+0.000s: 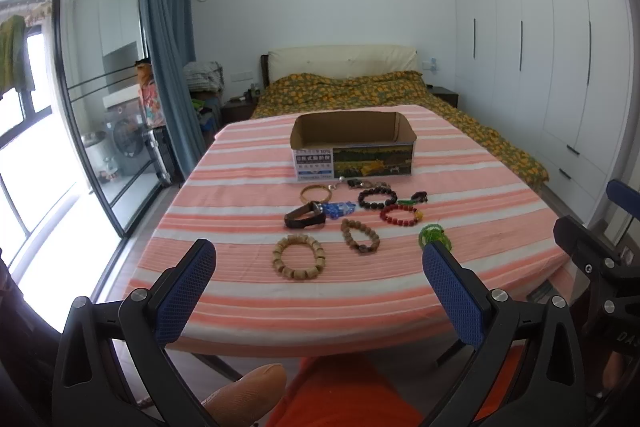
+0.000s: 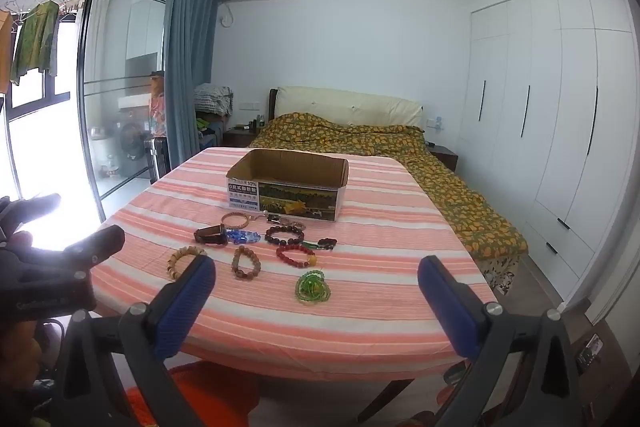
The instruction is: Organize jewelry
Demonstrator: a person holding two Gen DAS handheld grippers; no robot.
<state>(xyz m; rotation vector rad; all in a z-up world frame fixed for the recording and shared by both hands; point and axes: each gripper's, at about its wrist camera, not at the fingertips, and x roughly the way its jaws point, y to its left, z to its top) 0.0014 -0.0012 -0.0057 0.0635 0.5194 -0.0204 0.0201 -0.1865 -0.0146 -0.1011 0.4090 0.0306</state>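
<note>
A: Item: green bead bracelet point(image 2: 313, 286), lower centre, on the table point(image 2: 380, 307)?
B: Light, slippery, loose; pinch one strand. Left tongs point(image 1: 318, 269) and right tongs point(image 2: 316, 287) released, empty.

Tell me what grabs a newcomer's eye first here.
The open cardboard box at mid-table, on the pink-and-white striped tablecloth. In front of it lies a loose cluster of beaded bracelets: red beaded bracelet, tan wooden bracelet, green glass-bead bracelet nearest. Both grippers hover open, empty.
</note>
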